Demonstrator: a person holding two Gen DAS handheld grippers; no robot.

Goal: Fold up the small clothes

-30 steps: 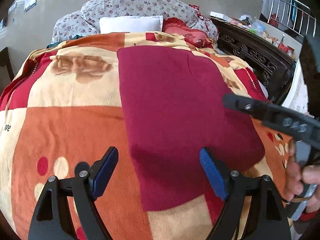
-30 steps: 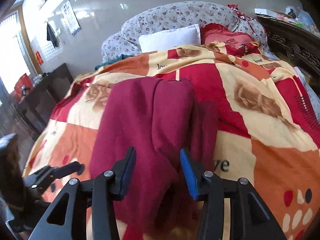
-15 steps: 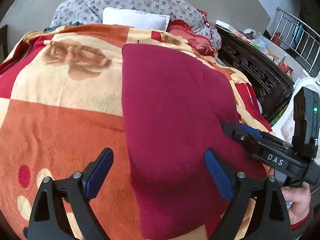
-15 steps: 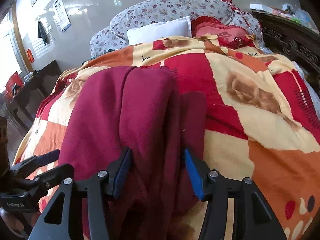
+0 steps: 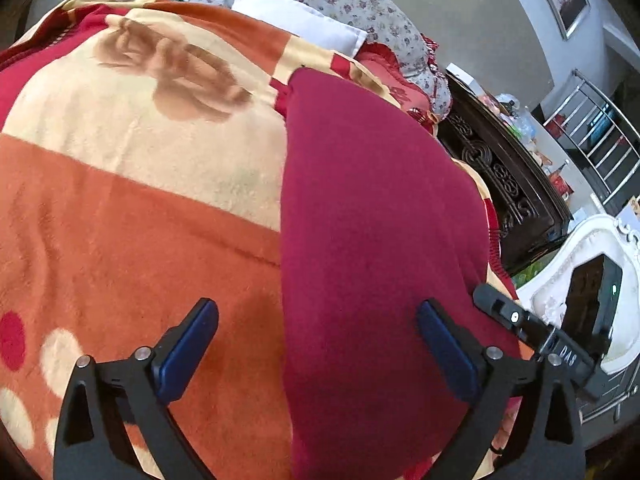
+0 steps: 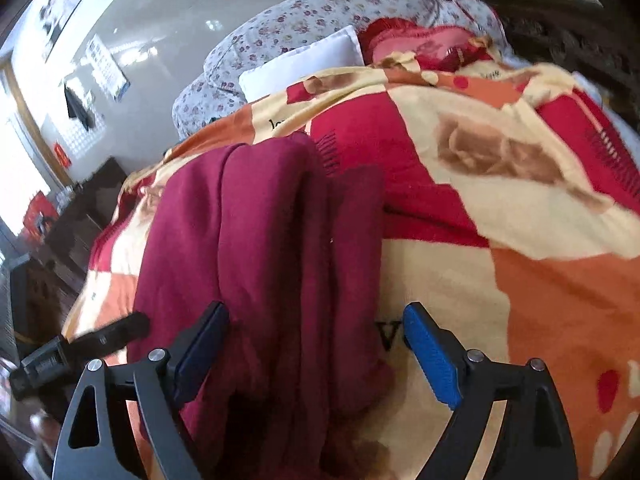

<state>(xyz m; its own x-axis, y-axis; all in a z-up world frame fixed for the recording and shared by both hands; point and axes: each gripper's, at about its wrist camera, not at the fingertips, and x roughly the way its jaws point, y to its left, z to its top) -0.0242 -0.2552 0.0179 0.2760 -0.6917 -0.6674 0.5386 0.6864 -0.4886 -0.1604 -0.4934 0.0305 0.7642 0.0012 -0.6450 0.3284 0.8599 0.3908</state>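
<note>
- Since a second ago, the right gripper (image 6: 316,356) has been spreading its jaws from a narrow gap around the cloth fold to a wide one, and the left gripper (image 5: 316,354) has been pushing in closer over the bed.
- The dark red garment (image 5: 372,240) is lying on the patterned blanket (image 5: 140,200), running as a long folded strip from 6 o'clock up toward 12 o'clock in the left wrist view.
- The left gripper is hanging released, its jaws wide apart and straddling the garment's left edge: the left pad (image 5: 188,350) is sitting over bare blanket, the right pad (image 5: 446,354) over the cloth.
- The right gripper is standing released too, with the garment's bunched folds (image 6: 260,260) lying between its pads; whether the left pad is touching the cloth, I cannot tell.
- A white pillow (image 6: 304,62) and a flowered quilt (image 6: 320,16) are lying at 12 o'clock, beyond the blanket.
- A dark carved headboard (image 5: 500,184) is standing at 3 o'clock of the garment.
</note>
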